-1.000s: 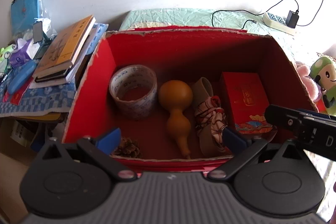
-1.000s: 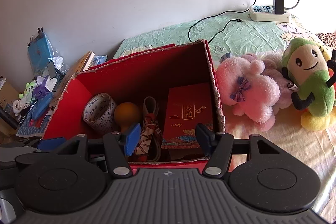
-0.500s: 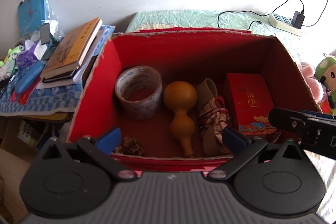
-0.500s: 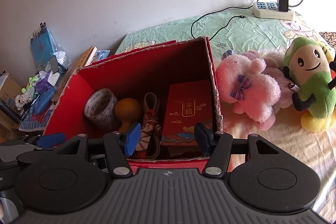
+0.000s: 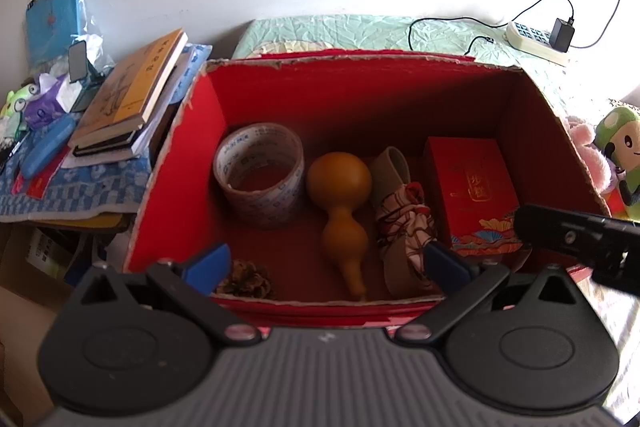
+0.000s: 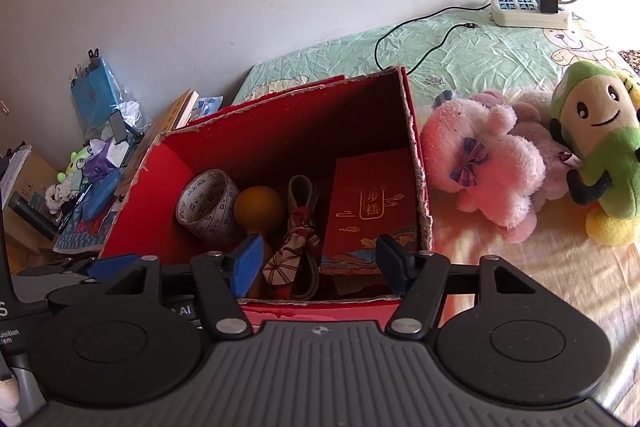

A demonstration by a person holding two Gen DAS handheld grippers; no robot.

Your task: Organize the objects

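Your left gripper (image 5: pixel 326 263) wide open, empty; right gripper (image 6: pixel 316 261) open, empty. Gourd (image 5: pixel 340 195) lies mid box (image 5: pixel 176 163), tape roll (image 5: pixel 260 175) just left. Careful: fingers may bump near wall, tip box.

My cardboard box (image 5: pixel 176 163) has rough torn edges; the gourd (image 5: pixel 340 183) looks smooth, faintly glossy; plush toys (image 6: pixel 488 163) are fuzzy.

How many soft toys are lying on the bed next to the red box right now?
3, in the right wrist view: a pink plush nearest the red box, a paler pink one behind it, and a green-and-beige doll farthest right. Others may lie beyond the frame.
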